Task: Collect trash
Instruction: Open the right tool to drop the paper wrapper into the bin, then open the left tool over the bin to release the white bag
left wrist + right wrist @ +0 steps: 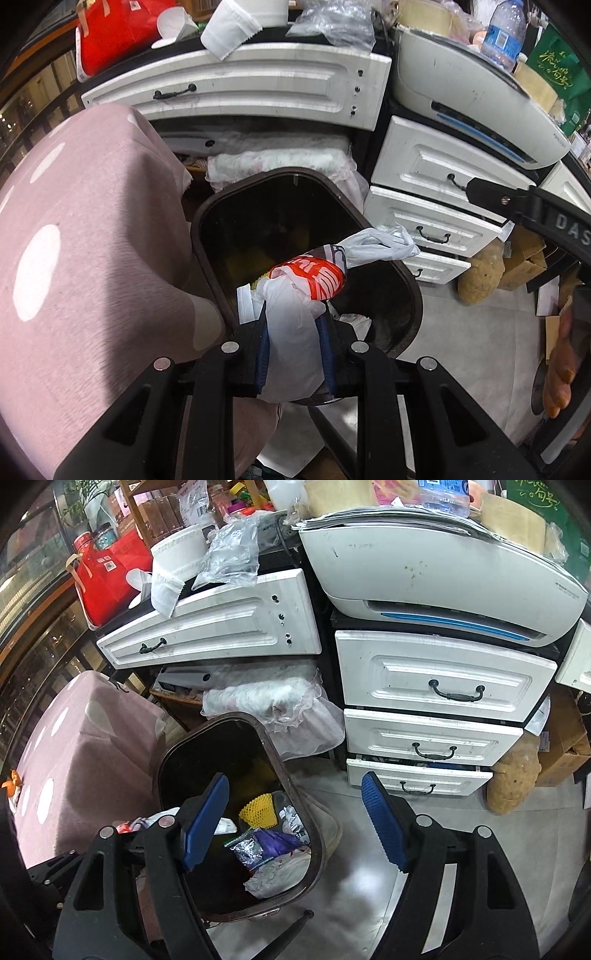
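Two grippers over dark bin (402,280) — left gripper (293,354) clamped on knotted plastic bag (295,332), right gripper (295,812) gaped, empty. Step: disposal; next — release bag inside rim.

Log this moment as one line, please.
left gripper: shut on white-and-red plastic bag | over dark brown bin | right gripper: open, empty | step: release bag

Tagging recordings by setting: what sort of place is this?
Probably a cluttered home or small-shop work corner: a white drawer unit with a printer on top, a desktop heaped with oddments, and a dark trash bin on the floor.
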Motion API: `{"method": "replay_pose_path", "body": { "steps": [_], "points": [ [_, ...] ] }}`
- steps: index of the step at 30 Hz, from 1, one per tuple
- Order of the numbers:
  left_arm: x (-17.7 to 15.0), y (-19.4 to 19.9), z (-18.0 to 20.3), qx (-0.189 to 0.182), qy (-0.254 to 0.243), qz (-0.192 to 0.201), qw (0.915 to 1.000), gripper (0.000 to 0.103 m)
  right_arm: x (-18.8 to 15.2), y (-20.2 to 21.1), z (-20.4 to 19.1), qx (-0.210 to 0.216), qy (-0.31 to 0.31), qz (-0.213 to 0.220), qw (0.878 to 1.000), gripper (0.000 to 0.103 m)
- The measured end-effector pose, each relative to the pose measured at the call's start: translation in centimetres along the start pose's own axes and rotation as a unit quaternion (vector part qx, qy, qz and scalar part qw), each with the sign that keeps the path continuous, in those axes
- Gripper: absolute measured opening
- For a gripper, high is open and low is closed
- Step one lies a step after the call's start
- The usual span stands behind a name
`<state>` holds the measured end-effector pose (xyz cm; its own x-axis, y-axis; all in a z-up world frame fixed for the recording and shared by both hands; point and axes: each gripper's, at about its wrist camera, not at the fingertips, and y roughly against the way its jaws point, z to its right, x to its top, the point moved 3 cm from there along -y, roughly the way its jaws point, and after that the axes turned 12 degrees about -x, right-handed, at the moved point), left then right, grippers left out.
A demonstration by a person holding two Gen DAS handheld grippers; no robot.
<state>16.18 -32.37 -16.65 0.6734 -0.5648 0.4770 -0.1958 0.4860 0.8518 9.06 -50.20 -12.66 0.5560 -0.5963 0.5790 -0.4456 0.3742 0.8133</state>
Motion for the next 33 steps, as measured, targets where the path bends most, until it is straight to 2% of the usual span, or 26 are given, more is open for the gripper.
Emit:
{"method": "replay_pose_path", "body": {
  "steps": [5,6,8,10,11,16,23,33],
  "points": [
    [-0.2,-1.0,0.1,0.001,-0.004,-0.015,0.9999,0.024,-0.2,-0.1,-0.2,0.002,0.003,-0.004,1.0,0.074],
    [-0.2,-1.1,0.1,0.0,-0.005,-0.018,0.9998,0.027,-0.3,-0.1,-0.3,0.002,0.004,-0.004,1.0,0.074],
    [-0.2,-1.4,0.1,-0.003,-0.005,-0.022,0.9997,0.034,-0.3,-0.1,-0.4,0.002,0.007,-0.005,1.0,0.074],
    [-0.3,-1.3,0.1,-0.005,-0.005,-0.02,0.9998,0.053,-0.3,-0.1,-0.5,0.002,0.007,-0.005,1.0,0.076],
    [-0.3,-1.3,0.0,-0.006,-0.006,-0.017,0.9998,0.058,-0.3,-0.1,-0.4,0.001,0.005,-0.004,1.0,0.078],
    [-0.4,-1.3,0.7,-0.016,-0.018,-0.018,0.9996,0.072,0.1,0.0,0.2,-0.001,-0.004,-0.002,1.0,0.08],
    [-0.8,0.1,2.7,-0.033,-0.052,-0.001,0.9981,0.081,0.3,0.3,0.8,-0.006,-0.008,0.002,1.0,0.08],
    [-1.6,4.3,3.6,-0.071,-0.05,0.036,0.9956,0.087,0.4,1.4,-0.8,0.004,0.009,0.018,1.0,0.08]
  ]
}}
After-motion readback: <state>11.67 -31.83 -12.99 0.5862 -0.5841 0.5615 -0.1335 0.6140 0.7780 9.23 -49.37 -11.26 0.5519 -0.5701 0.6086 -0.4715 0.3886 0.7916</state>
